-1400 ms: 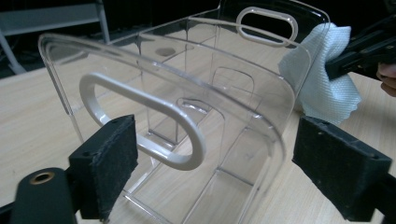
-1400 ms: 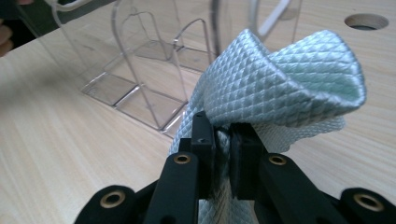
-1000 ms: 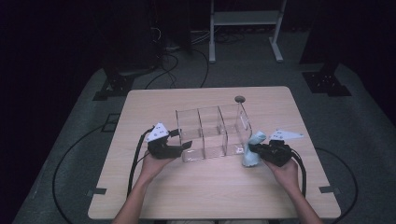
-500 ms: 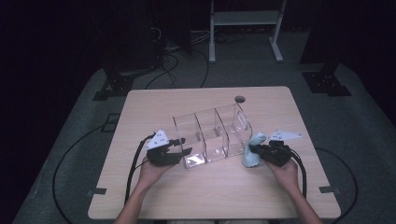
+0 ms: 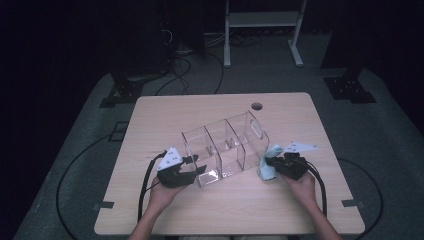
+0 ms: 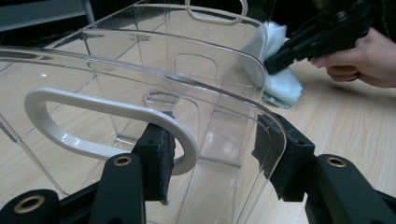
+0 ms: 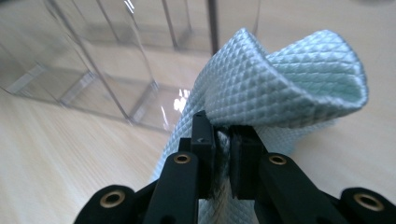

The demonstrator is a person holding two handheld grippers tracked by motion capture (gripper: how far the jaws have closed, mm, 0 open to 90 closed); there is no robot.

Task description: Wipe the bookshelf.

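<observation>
Two grips set: left gripper (image 6: 210, 172) has just closed on the bin (image 5: 227, 150) mid-table, near end; right gripper (image 7: 224, 154) pinches the cloth (image 7: 280, 88) beside its right end. Wiping seemingly not begun.

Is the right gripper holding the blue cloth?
Yes, the right gripper has its fingers pinched shut on the blue cloth.

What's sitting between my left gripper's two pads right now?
In the left gripper view, the left gripper straddles the clear plastic divided bin's end wall, by its cream handle.

Clear organizer (image 5: 227, 150), pale-blue waffle cloth (image 7: 280, 88), cream handle (image 6: 93, 126)
</observation>
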